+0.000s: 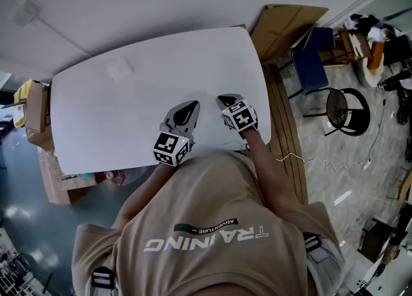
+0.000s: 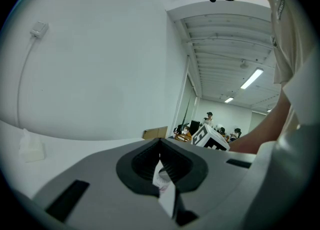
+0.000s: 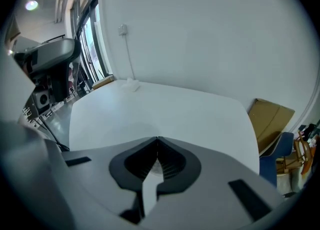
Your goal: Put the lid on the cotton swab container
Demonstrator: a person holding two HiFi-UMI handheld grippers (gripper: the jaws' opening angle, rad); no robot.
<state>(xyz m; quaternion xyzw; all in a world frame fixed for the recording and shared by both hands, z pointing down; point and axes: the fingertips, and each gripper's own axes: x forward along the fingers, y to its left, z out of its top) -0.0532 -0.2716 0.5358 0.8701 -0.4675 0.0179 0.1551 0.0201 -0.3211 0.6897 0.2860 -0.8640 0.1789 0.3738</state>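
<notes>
A small, pale, translucent object (image 1: 119, 69), apparently the cotton swab container, sits on the white table (image 1: 129, 127) towards its far left. It also shows as the container (image 2: 31, 149) in the left gripper view and as the container (image 3: 132, 85) far off in the right gripper view. I cannot make out a separate lid. My left gripper (image 1: 193, 105) and right gripper (image 1: 222, 100) hover side by side near the table's front edge, well short of the container. Both are shut with nothing between the jaws: left gripper (image 2: 160, 142), right gripper (image 3: 158, 139).
A cardboard sheet (image 1: 283, 24) leans beyond the table's right end, with a blue chair (image 1: 312, 63) and a black round stool (image 1: 347, 111) further right. Cardboard boxes (image 1: 38, 111) stand at the table's left end. A cable (image 3: 127, 51) runs down the wall.
</notes>
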